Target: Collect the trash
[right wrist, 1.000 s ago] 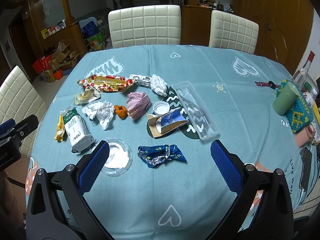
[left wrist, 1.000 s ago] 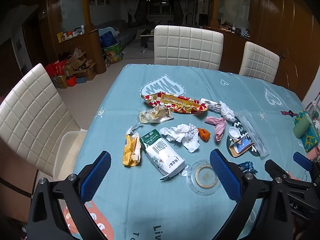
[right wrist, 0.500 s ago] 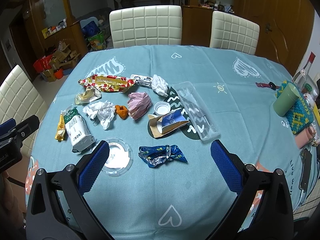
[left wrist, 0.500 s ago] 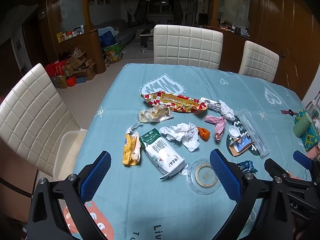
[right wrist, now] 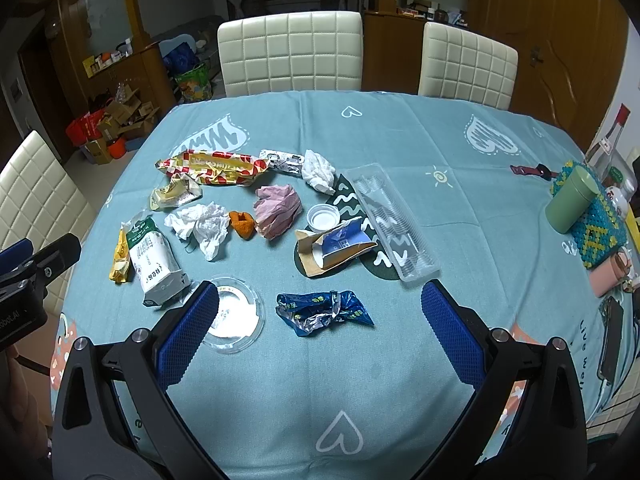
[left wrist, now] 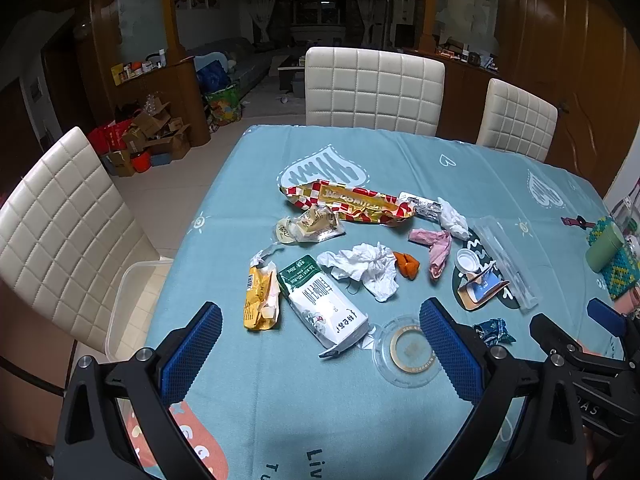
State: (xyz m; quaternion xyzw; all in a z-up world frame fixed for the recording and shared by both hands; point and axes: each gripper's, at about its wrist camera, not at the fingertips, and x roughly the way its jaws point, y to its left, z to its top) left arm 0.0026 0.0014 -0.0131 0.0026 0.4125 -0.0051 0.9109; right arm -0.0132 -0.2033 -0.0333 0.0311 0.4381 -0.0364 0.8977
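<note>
Trash lies scattered on a teal tablecloth (left wrist: pixel 400 148). A white milk pouch (left wrist: pixel 322 306), a yellow wrapper (left wrist: pixel 260 300), a crumpled white tissue (left wrist: pixel 366 266) and a red-checked wrapper (left wrist: pixel 352 202) sit ahead of my left gripper (left wrist: pixel 318 346), which hangs open above the table. My right gripper (right wrist: pixel 318 326) is open too, with a crumpled blue foil wrapper (right wrist: pixel 324 312) between and just beyond its fingers. A clear round lid (right wrist: pixel 234 320) lies by its left finger. A pink tissue (right wrist: pixel 278 210), a torn blue carton (right wrist: pixel 336 246) and a clear plastic tray (right wrist: pixel 392 222) lie farther out.
White padded chairs (right wrist: pixel 290 54) stand at the far side and one chair (left wrist: pixel 60 232) at the left. A white bin (left wrist: pixel 132 300) sits on the floor beside the left chair. A green cup (right wrist: pixel 570 200), a beaded box (right wrist: pixel 596 232) and bottles crowd the right edge.
Both grippers stay open and nearly still. The views shift only slightly, with the trash in the same places.
</note>
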